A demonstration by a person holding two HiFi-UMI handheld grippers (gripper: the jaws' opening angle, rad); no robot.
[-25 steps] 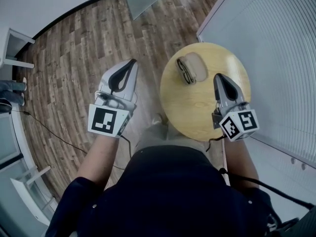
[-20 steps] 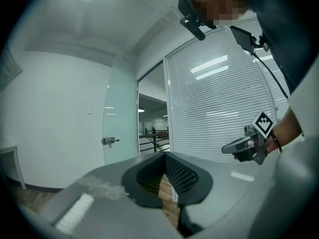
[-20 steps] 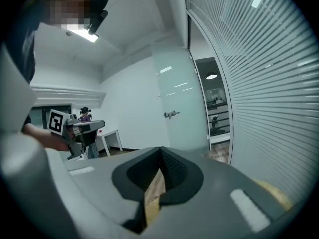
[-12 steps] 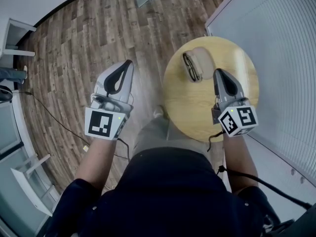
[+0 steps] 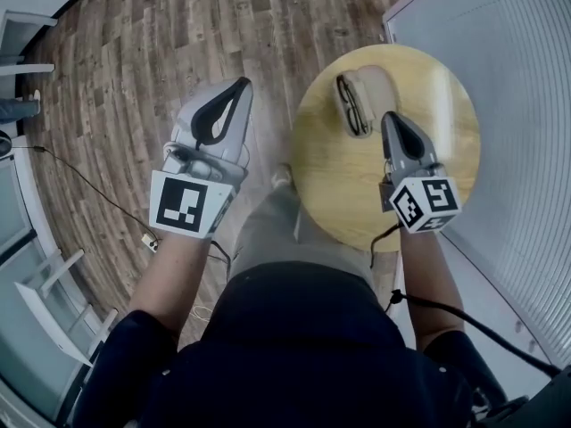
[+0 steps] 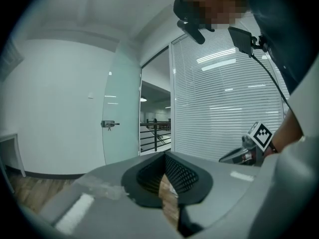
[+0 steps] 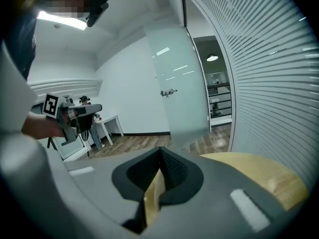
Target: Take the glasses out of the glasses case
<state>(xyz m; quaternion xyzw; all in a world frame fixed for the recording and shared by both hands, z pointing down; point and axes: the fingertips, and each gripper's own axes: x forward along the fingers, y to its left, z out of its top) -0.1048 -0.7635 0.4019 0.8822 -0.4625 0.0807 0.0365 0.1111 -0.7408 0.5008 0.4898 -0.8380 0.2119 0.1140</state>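
Note:
A beige glasses case (image 5: pixel 375 90) lies at the far side of the round wooden table (image 5: pixel 357 185). Dark-framed glasses (image 5: pixel 349 105) rest folded along the case's left side. My right gripper (image 5: pixel 390 116) hovers over the table, shut and empty, its tip just short of the case's near edge. The case is hidden in the right gripper view, where only the table top (image 7: pixel 259 171) shows beyond the shut jaws (image 7: pixel 160 148). Left of the table, my left gripper (image 5: pixel 241 85) hangs over the floor, also shut and empty (image 6: pixel 165 154).
A slatted blind wall (image 5: pixel 508 105) runs close along the table's right side. Wood flooring (image 5: pixel 134 78) spreads to the left, with a black cable (image 5: pixel 89 190) trailing across it. White furniture (image 5: pixel 27 34) stands at the far left. A frosted glass door (image 7: pixel 182 78) lies ahead.
The table and case have slid up and right in the head view. My right gripper's tip now sits closer to the case. The left gripper has stayed over the floor.

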